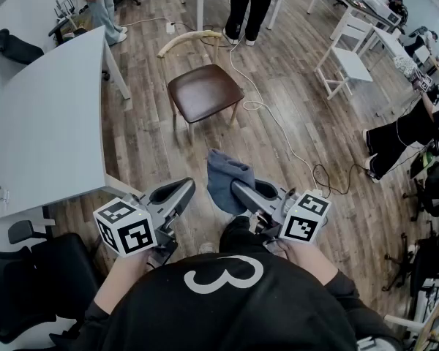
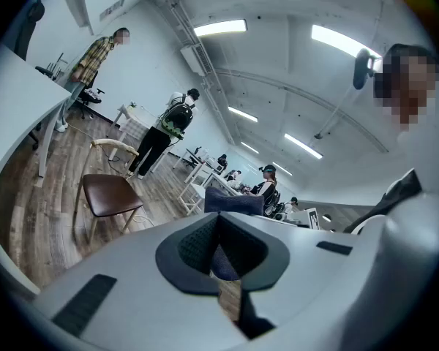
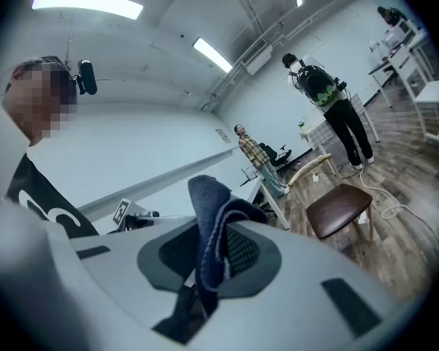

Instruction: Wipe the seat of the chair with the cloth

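A wooden chair with a dark brown seat (image 1: 204,91) stands on the plank floor ahead of me, also in the left gripper view (image 2: 110,194) and the right gripper view (image 3: 339,208). My right gripper (image 1: 235,186) is shut on a blue-grey cloth (image 1: 225,178), which bunches up from between the jaws (image 3: 208,225). My left gripper (image 1: 189,186) is held beside it, jaws closed together with nothing between them (image 2: 218,258). Both grippers hover close to my body, well short of the chair.
A large white table (image 1: 44,123) stands to my left. A white chair (image 1: 345,57) is at the right. A white cable (image 1: 271,119) trails across the floor past the brown chair. People stand at the far side (image 1: 249,6) and at the right (image 1: 406,134).
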Tool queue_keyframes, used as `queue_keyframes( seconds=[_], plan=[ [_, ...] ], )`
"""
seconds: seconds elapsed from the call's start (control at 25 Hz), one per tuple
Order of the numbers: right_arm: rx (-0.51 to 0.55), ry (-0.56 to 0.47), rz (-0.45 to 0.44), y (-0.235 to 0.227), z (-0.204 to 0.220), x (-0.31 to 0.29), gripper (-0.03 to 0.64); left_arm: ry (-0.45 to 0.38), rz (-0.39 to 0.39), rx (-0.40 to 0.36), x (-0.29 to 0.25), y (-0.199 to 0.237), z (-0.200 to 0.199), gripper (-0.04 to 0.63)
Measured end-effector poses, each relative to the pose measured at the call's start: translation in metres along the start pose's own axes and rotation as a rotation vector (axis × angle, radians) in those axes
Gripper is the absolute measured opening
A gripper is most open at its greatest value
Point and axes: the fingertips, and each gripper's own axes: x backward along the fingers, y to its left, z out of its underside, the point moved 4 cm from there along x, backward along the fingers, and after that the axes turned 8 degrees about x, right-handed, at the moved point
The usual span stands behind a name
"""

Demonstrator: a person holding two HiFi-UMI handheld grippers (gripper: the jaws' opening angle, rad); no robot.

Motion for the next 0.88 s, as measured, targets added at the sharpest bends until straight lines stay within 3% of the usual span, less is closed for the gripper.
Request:
queue_keyframes(
  seconds=[0.52,0.72,0.88],
  plan=[
    [-0.047,-0.023,0.009,-0.025,-0.009,0.007,0.054,-0.002,-0.002,0.006,-0.023,0.001,-0.006,0.012],
    [-0.074,-0.031,0.01,-0.053,-0.02,0.006,0.054,-0.001,-0.02,0.02,-0.043,0.011,-0.018,0.012],
    [-0.126,-0.016,-0.002,-0.088,-0.021,-0.002,0.054,0.001,-0.045,0.073,-0.067,0.031,-0.026,0.012]
  ],
)
